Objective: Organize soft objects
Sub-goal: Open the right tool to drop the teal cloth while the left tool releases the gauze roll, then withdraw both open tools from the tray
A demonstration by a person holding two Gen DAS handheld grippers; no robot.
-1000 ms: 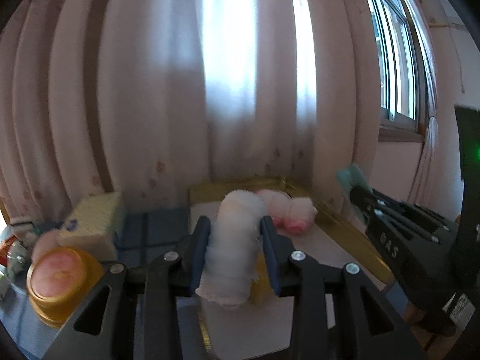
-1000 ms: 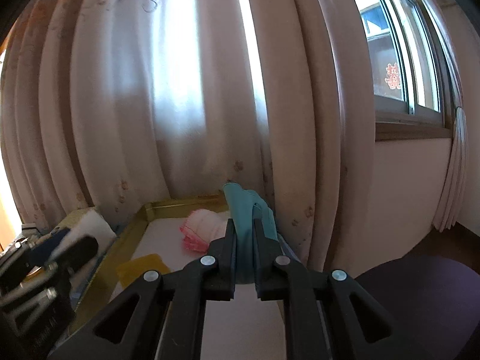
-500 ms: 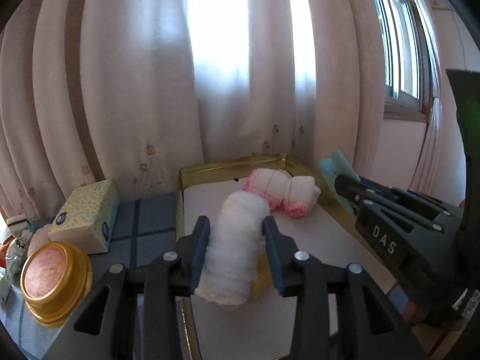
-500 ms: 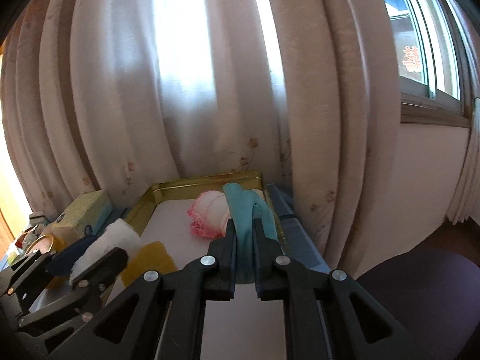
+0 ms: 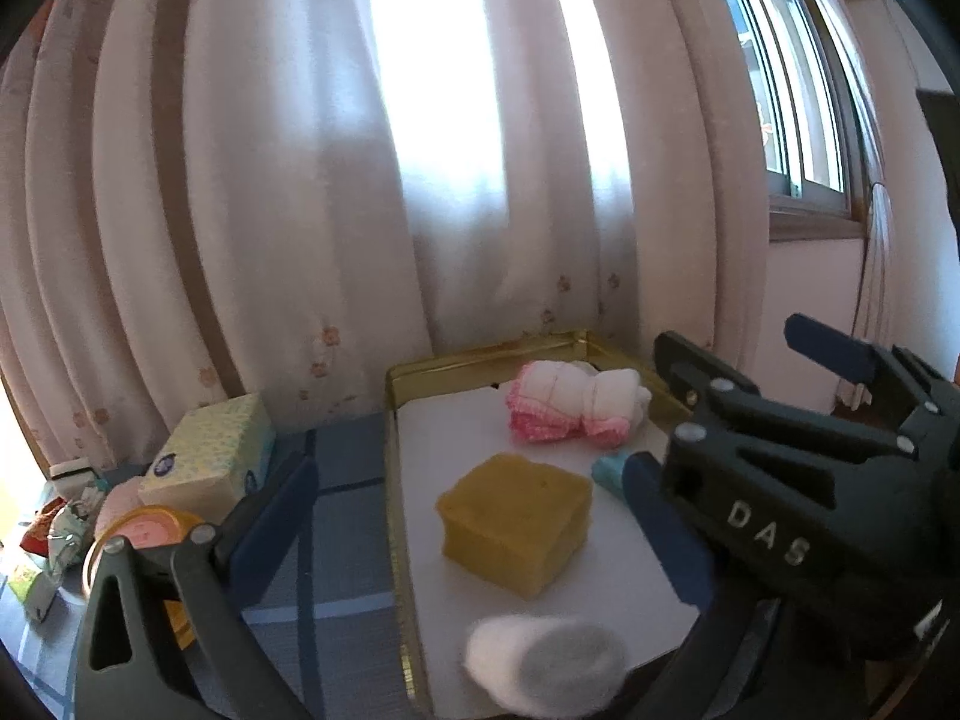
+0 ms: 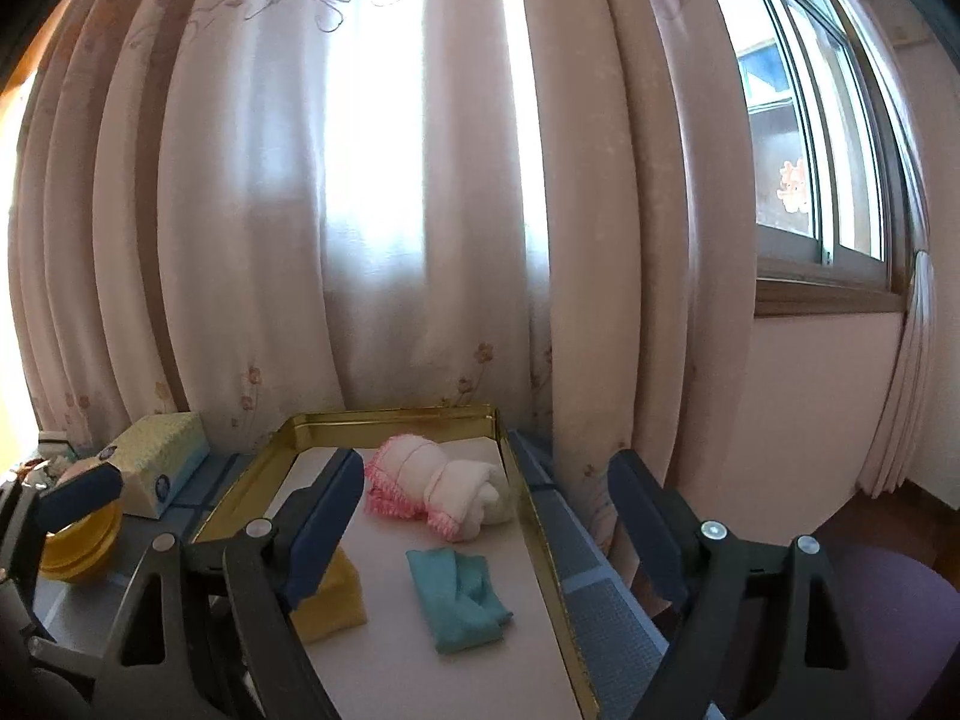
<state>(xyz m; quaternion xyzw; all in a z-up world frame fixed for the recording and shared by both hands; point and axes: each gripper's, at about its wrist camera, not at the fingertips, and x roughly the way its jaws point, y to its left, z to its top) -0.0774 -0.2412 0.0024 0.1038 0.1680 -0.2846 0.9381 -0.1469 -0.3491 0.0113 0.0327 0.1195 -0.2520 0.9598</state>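
My left gripper has its jaws opening wide, with nothing between them. A white rolled cloth lies blurred at the front of the gold-rimmed tray, just below the gripper. A yellow sponge and a pink-and-white rolled cloth sit further back on the tray's white floor. My right gripper is also opening, empty, and a folded teal cloth lies flat on the tray under it. The sponge is partly hidden behind its left finger.
A tissue box and a gold-lidded jar stand on the blue checked cloth left of the tray, with small clutter beyond. Curtains hang close behind the tray. A purple seat is low on the right.
Both grippers have opened. The white roll has dropped from the left gripper onto the front of the tray. The teal cloth has left the right gripper and lies on the tray.
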